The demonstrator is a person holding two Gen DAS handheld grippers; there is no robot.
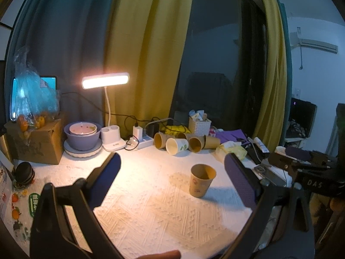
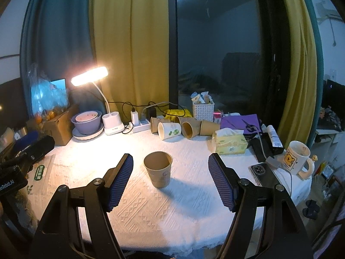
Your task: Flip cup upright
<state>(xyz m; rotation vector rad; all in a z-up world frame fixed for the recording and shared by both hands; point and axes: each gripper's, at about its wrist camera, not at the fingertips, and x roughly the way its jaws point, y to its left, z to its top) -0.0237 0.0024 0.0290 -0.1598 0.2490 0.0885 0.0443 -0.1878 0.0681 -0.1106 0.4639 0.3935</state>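
A brown paper cup [image 1: 201,180] stands upright, mouth up, on the white textured tablecloth [image 1: 151,205]. It also shows in the right wrist view [image 2: 159,168]. My left gripper [image 1: 172,172] is open and empty, and the cup stands a little ahead between its fingertips, nearer the right finger. My right gripper [image 2: 170,176] is open and empty, with the cup just ahead between its blue pads, nearer the left pad [image 2: 120,181]. Neither gripper touches the cup.
Several paper cups [image 2: 185,128] lie on their sides at the back. Nearby are a lit desk lamp [image 2: 89,76], a purple bowl [image 2: 86,122], a cardboard box [image 1: 36,144], a tissue pack [image 2: 230,143], a phone [image 2: 258,170] and a bear mug [image 2: 297,159].
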